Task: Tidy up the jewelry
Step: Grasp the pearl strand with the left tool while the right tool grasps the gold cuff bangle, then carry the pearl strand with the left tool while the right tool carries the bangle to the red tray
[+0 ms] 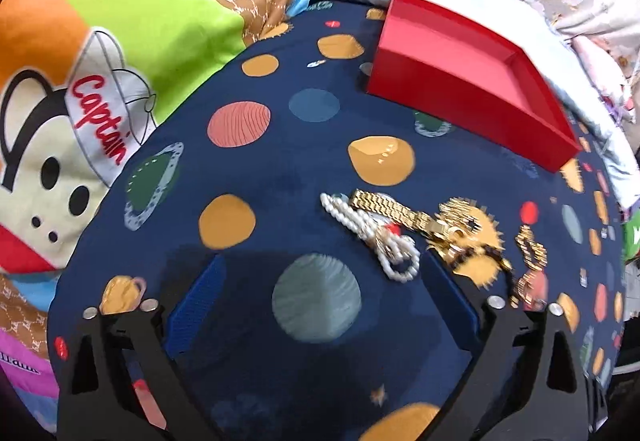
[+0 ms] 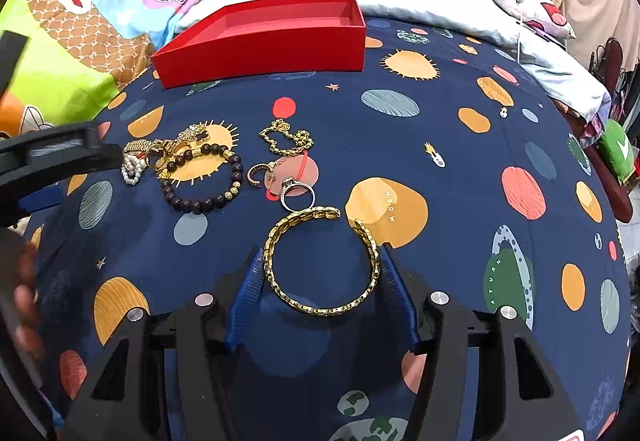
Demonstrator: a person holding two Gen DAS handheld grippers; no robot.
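An empty red box [image 2: 264,37] stands at the back of the planet-print cloth; it also shows in the left wrist view [image 1: 472,81]. My right gripper [image 2: 320,261] has its blue pads [image 2: 248,281] touching both sides of a gold bangle [image 2: 320,261] that lies on the cloth. Beyond it lie a silver ring [image 2: 298,193], a gold chain [image 2: 286,139], a dark bead bracelet [image 2: 204,181], a gold watch band [image 2: 140,147] and pearls [image 2: 132,171]. My left gripper [image 1: 320,277] is open, just short of the pearls [image 1: 372,233] and gold band [image 1: 392,207].
The cloth [image 2: 460,169] covers a rounded surface on a bed. A cartoon monkey quilt [image 1: 80,121] lies to the left, a pale blue pillow [image 2: 440,1] behind the box, floral fabric at the back. The left gripper's arm [image 2: 52,157] shows at the right wrist view's left edge.
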